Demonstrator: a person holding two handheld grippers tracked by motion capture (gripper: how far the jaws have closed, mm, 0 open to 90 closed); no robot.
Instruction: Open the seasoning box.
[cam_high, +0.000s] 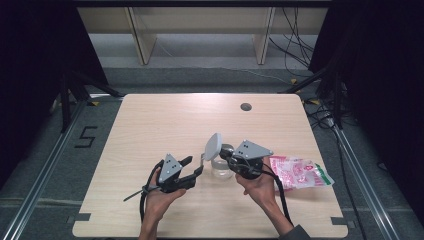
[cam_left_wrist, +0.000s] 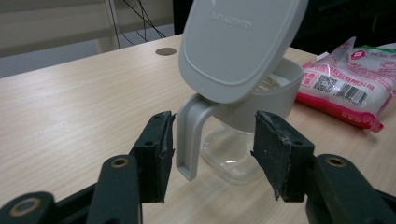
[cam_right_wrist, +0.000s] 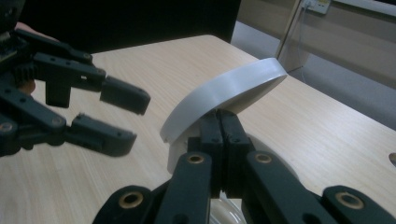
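A clear jug (cam_high: 221, 169) with a grey collar and grey handle (cam_left_wrist: 187, 140) stands on the tabletop (cam_high: 165, 120) a little toward 5 o'clock of its middle, its grey lid (cam_high: 213, 146) tipped up on edge and leaning toward 10 o'clock. The right gripper (cam_high: 231, 156) comes in from 4 o'clock; in its own view its jaws are pressed tight together just beneath the raised lid, though what lies between the pads cannot be made out. The left gripper (cam_high: 195, 166) sits at 8 o'clock of the jug, jaws parted with nothing pinched; in its own view the handle hangs between the two pads (cam_left_wrist: 280, 158), close beside the left one and clear of the right. A pink and white packet (cam_high: 299, 172) lies at 3 o'clock of the jug, near the tabletop's right edge. From 9 through 12 to 2 o'clock the wood is bare up to a small round grommet (cam_high: 245, 106) by the far edge. The near edge lies just behind both hands.
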